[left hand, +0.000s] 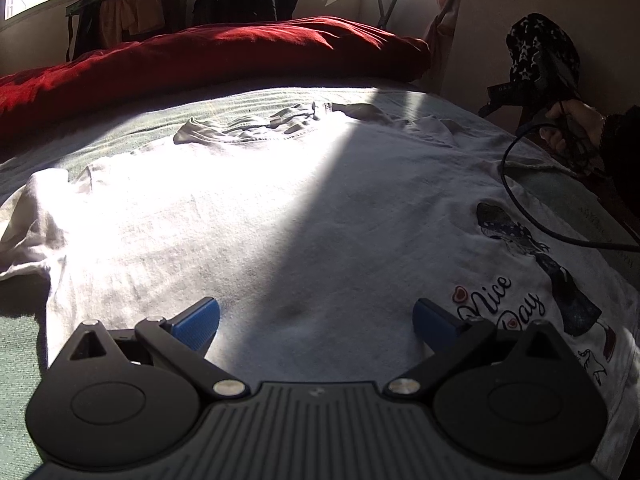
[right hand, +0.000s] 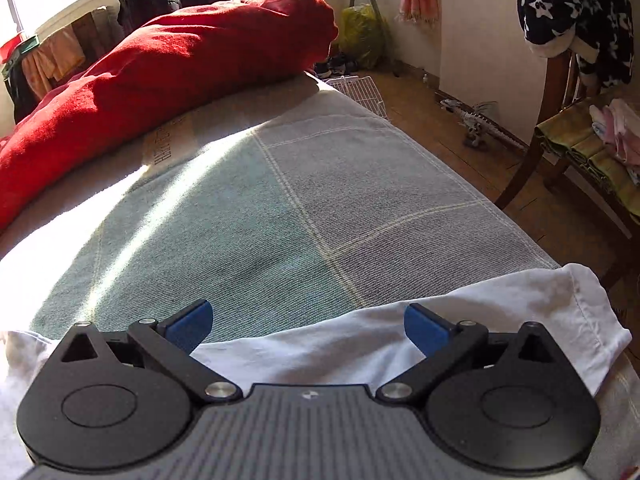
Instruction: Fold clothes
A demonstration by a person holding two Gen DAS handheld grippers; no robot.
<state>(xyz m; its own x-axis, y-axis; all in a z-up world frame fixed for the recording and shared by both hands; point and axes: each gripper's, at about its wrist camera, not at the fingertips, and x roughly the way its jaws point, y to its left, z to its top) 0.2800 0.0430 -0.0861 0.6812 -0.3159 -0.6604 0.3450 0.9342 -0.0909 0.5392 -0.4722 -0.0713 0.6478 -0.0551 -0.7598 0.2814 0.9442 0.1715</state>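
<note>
A white T-shirt (left hand: 248, 216) lies spread flat on the bed, its "Nice Day" print (left hand: 532, 280) at the right and its neck toward the far side. My left gripper (left hand: 316, 320) hovers low over the shirt's near part, blue pads wide apart, nothing between them. In the left wrist view a hand (left hand: 568, 124) holds the other gripper at the far right, above the shirt's edge. In the right wrist view my right gripper (right hand: 308, 326) stands open just over a white sleeve (right hand: 500, 312) of the T-shirt (right hand: 360, 344) near the bed's corner, holding nothing.
A pale green checked blanket (right hand: 280, 208) covers the bed. A rolled red duvet (left hand: 208, 60) lies along the far side. A black cable (left hand: 532, 200) trails over the shirt's right part. A wooden chair (right hand: 560, 140) with clothes stands on the wooden floor to the right.
</note>
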